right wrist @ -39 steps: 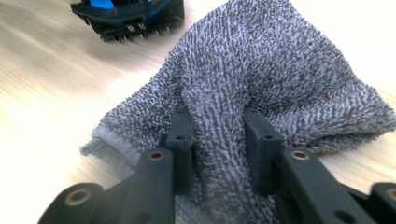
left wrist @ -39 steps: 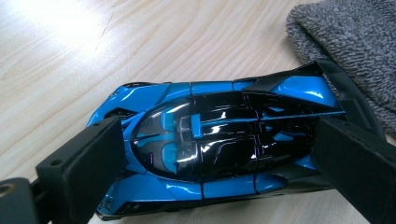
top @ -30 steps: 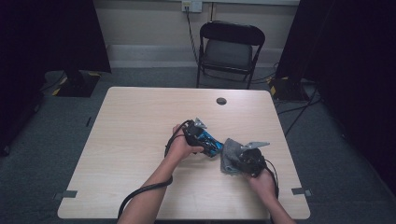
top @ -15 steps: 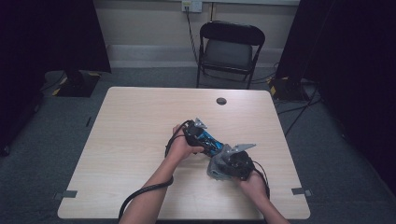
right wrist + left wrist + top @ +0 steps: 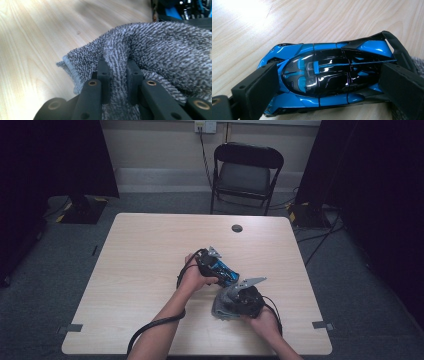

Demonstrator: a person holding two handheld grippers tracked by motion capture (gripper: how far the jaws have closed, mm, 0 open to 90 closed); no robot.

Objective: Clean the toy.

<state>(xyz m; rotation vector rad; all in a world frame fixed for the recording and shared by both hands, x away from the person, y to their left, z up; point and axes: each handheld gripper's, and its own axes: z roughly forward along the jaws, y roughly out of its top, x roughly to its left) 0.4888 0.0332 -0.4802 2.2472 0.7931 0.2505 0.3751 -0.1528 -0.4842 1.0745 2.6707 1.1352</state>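
A glossy blue and black toy car [image 5: 367, 47] lies on the wooden table [image 5: 140, 270], and my left gripper [image 5: 329, 75] is shut on it, one jaw at its nose and one at its tail. From above, the car [image 5: 225, 272] sits just right of the table's middle with the left gripper [image 5: 220, 269] over it. A grey terry cloth [image 5: 160, 45] is bunched up beside the car's tail. My right gripper [image 5: 118, 65] is shut on a fold of it. In the high view the cloth [image 5: 222, 307] and right gripper [image 5: 235, 299] sit just in front of the car.
A small black round disc [image 5: 236, 228] lies near the table's far edge. A black folding chair [image 5: 245, 175] stands behind the table. Cables trail from both grippers toward the near edge.
My right gripper has carried the cloth leftward, closer to the car's tail. The left gripper and the car have stayed put.
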